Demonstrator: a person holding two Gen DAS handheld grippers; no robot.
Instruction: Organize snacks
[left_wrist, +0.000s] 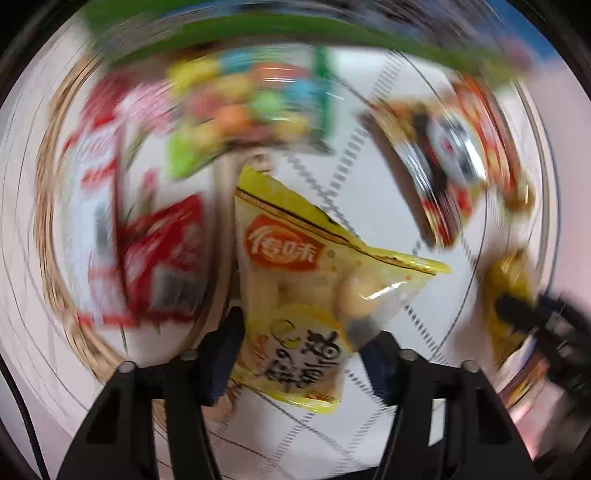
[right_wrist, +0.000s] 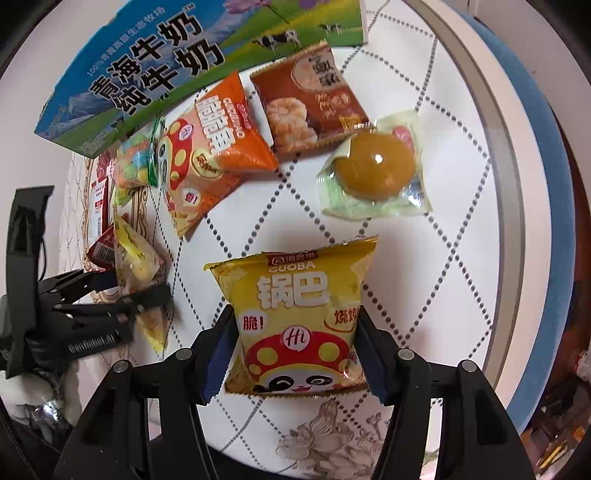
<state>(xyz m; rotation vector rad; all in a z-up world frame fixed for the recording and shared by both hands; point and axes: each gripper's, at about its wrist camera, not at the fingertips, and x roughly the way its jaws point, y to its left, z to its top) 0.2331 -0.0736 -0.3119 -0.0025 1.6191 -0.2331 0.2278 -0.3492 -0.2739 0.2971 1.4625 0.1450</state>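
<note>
Between the fingers of the right claw (right_wrist: 295, 354) sits a yellow guoba packet (right_wrist: 295, 317), lying flat on the white quilted counter (right_wrist: 443, 206); both blue pads press against its sides, so the claw is closed on it. Off to that claw's left, the left claw (left_wrist: 295, 354) points down over a pale yellow snack packet (left_wrist: 295, 280) and is closed on its lower half, the pads touching both edges; the left wrist view is badly smeared, so little else reads clearly there. Beyond the guoba packet, farther up the counter, lies a clear wrapper with a round brown cake (right_wrist: 373, 170). Next to it to the left rest a brown rice-cracker packet (right_wrist: 310, 103) and an orange snack packet (right_wrist: 210, 147), the two just touching at a corner. Further left is a small bag of coloured sweets (right_wrist: 136, 166), with a red packet (right_wrist: 101, 251) below it near the left claw. Along the far edge stands a blue-and-green milk carton box (right_wrist: 177, 62).
</note>
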